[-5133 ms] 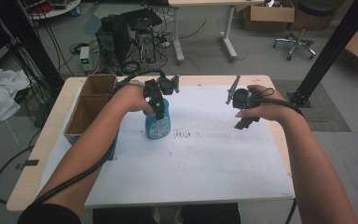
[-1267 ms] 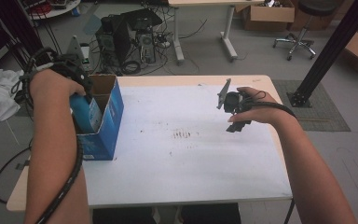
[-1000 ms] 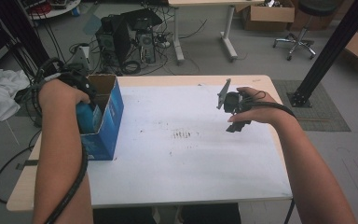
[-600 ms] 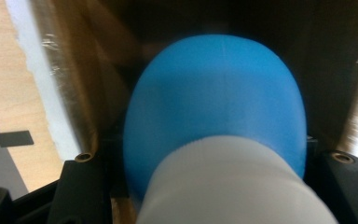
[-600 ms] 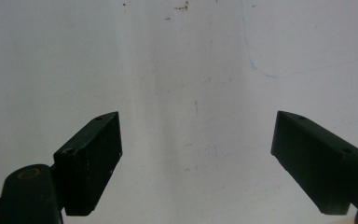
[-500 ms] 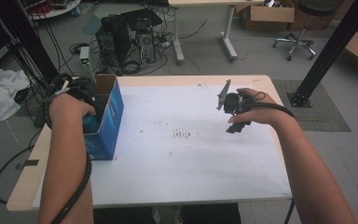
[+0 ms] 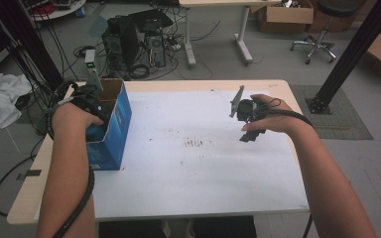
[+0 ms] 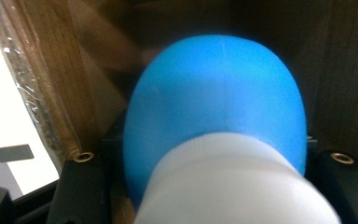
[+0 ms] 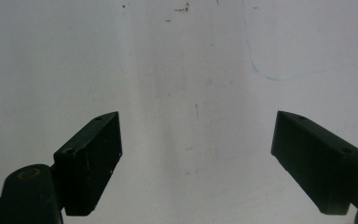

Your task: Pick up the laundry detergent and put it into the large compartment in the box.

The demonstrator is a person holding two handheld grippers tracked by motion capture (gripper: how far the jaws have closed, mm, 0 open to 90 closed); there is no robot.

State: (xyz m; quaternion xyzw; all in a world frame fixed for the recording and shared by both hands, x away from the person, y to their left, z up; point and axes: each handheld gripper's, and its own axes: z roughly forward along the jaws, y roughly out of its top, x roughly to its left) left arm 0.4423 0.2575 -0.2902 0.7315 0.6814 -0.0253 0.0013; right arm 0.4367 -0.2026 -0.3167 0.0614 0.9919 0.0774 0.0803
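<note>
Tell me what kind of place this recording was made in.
Probably a lab or workshop rather than a home: computer towers with tangled cables sit on the bare floor, cardboard boxes and a rolling stool stand behind, and a black metal frame post rises beside the table.

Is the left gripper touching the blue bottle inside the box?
Touching. In the left gripper view the blue bottle fills the space between the left gripper jaws, pressed against both, inside the cardboard box.

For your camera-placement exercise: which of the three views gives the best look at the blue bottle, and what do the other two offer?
The left gripper view: the blue bottle looms close between that gripper's jaws, inside the cardboard box. In the high view the person's left hand covers nearly all of it. The right gripper view faces the white tabletop.
</note>
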